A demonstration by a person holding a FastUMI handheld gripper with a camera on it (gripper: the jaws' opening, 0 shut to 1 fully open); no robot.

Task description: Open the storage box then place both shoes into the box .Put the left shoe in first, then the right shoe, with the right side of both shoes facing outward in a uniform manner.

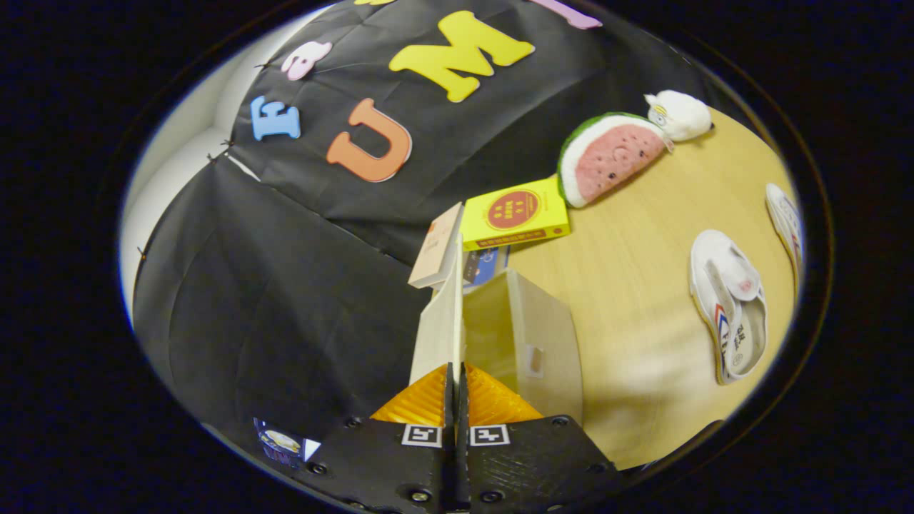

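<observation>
My gripper (455, 371) is shut on the thin edge of the storage box's lid (437, 335), which runs straight ahead from between the fingers, seen edge-on and lifted away from the box. The pale cream box (546, 335) sits just right of the fingers on the wooden table, its inside showing. One white shoe (728, 303) lies on its side on the table to the right of the box. A second white shoe (785, 221) lies farther right, partly cut off.
A yellow carton (515, 212) rests on other small boxes (437, 246) beyond the storage box. A watermelon-slice plush (613, 157) and a white plush toy (678, 114) lie at the table's far side. The black cloth wall stands to the left and behind.
</observation>
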